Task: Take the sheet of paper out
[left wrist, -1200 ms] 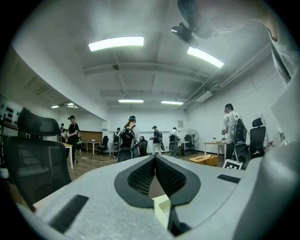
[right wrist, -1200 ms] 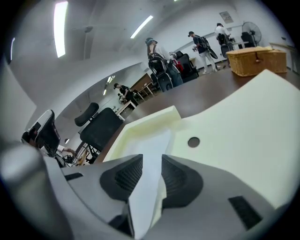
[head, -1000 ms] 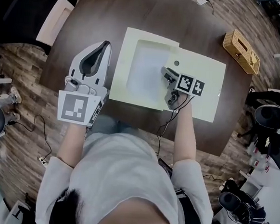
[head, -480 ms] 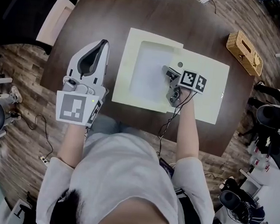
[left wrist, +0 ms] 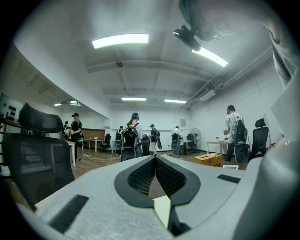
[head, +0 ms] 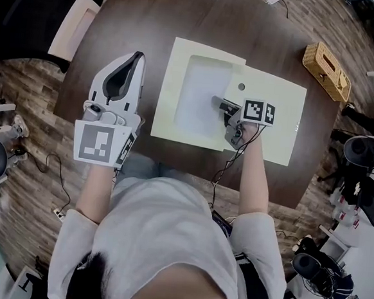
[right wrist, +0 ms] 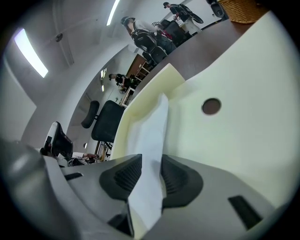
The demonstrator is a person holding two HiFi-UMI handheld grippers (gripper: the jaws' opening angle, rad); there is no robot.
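Note:
A pale yellow folder [head: 273,120] lies open on the dark round table [head: 152,20], with a white sheet of paper [head: 201,95] in its left half. My right gripper [head: 218,101] points left and downward at the sheet's right edge. In the right gripper view the sheet [right wrist: 152,136] runs up between the two dark pads [right wrist: 126,174], which stand apart from it, so the right gripper [right wrist: 151,161] is open around the paper. My left gripper [head: 140,58] hovers level over the table left of the folder, shut and empty [left wrist: 154,158].
A woven basket [head: 326,69] sits at the table's far right edge. A black office chair [head: 37,11] stands beyond the table's left side. The folder has a small round hole [right wrist: 211,106] near my right gripper. Several people stand far off in the room.
My right gripper has tipped further down and slid a little left onto the sheet's edge. The left gripper has drifted slightly and stays shut.

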